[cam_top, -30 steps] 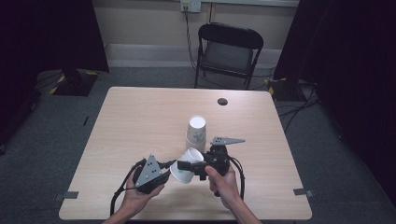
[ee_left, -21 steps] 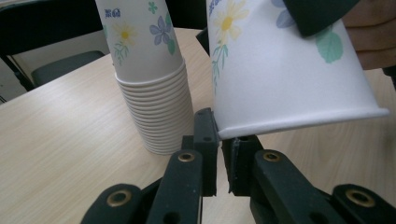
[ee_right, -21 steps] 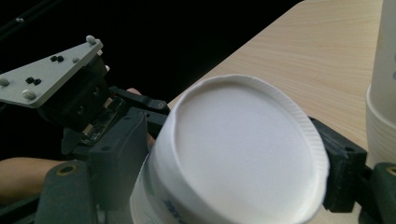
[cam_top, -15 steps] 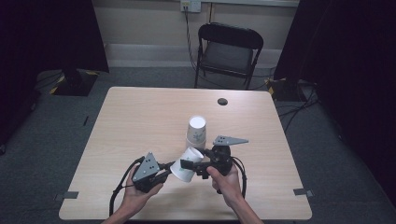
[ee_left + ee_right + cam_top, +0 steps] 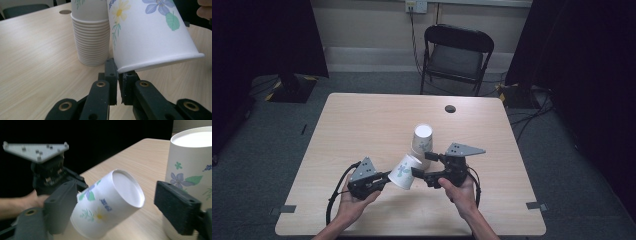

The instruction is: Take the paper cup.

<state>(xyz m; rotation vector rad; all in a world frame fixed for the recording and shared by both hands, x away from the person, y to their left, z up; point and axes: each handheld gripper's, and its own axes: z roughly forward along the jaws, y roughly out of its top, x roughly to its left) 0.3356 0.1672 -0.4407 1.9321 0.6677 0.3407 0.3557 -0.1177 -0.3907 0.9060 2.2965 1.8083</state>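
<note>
A stack of upturned floral paper cups stands near the table's middle. One loose floral cup hangs tilted just in front of the stack, base toward it. My left gripper is shut on the cup's rim; in the left gripper view the rim is pinched at the jaw tips, with the stack behind. My right gripper is open, one jaw on each side of the cup's base end. In the right gripper view the cup lies between the wide-apart jaws, the stack at right.
A small dark round disc lies near the table's far edge. A black folding chair stands beyond it. Cables trail from both grippers toward the near edge. The person's hands hold the grippers low over the front of the table.
The left gripper and the tilted cup have shifted slightly left, away from the stack. The right gripper has stayed nearly in place.
</note>
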